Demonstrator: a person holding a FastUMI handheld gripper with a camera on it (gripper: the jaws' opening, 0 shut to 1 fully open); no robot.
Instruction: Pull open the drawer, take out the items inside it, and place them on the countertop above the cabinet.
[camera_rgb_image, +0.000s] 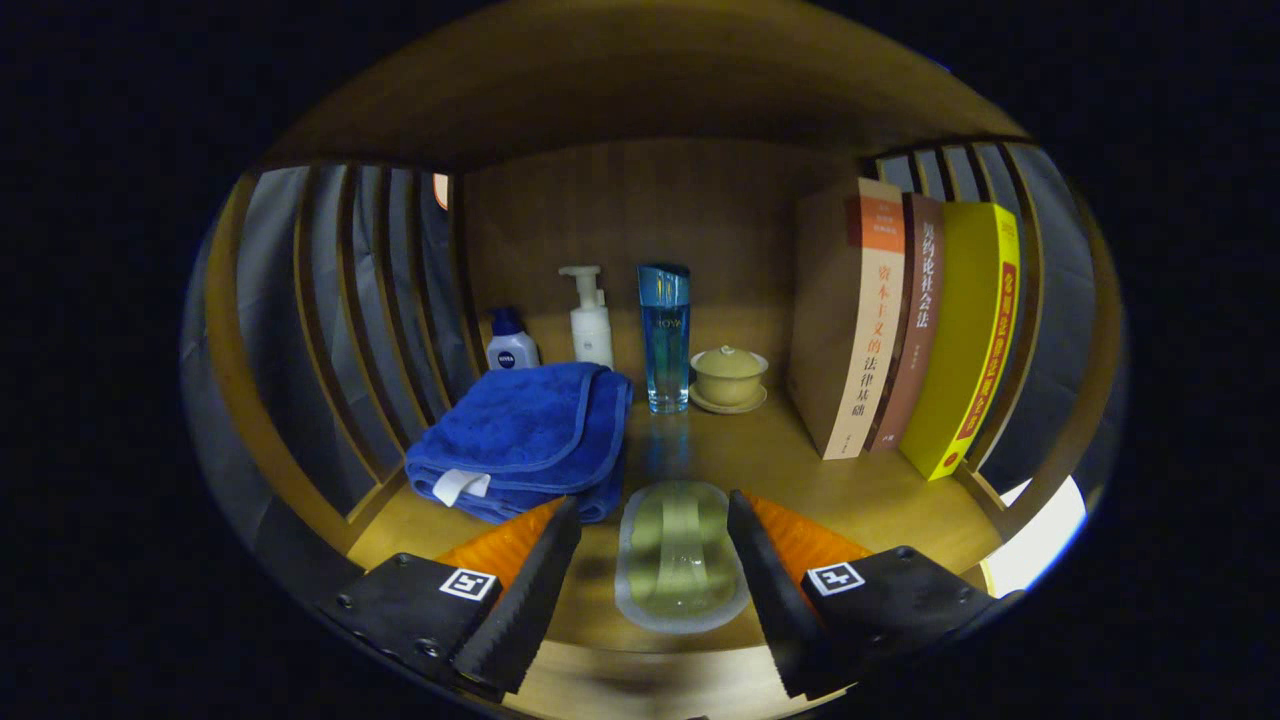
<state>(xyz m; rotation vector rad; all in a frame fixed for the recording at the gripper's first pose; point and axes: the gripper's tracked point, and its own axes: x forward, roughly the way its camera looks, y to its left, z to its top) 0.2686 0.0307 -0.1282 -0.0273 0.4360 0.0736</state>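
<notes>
Between spread fingers of gripper (655, 545), clear pouch (680, 555) w/ yellowish liquid lies on countertop (800, 460).

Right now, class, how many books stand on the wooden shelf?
3, upright and side by side right of the lidded cup: tan book, brown book, yellow book. None seems hidden. The open gripper straddles a clear pouch.

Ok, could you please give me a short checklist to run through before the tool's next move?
1. Tool open: ok, fingers spread.
2. Oval translucent greenish dish with grey rim lying flat on the wooden countertop, between the fingers: ok.
3. Both fingers off the dish: cannot tell; a gap shows on the left, but the right finger overlaps its edge.
4. Folded blue towel clear of the left finger: not ok, its edge lies right at the fingertip.
5. Tall blue glass bottle beyond the dish, upright: ok.
</notes>
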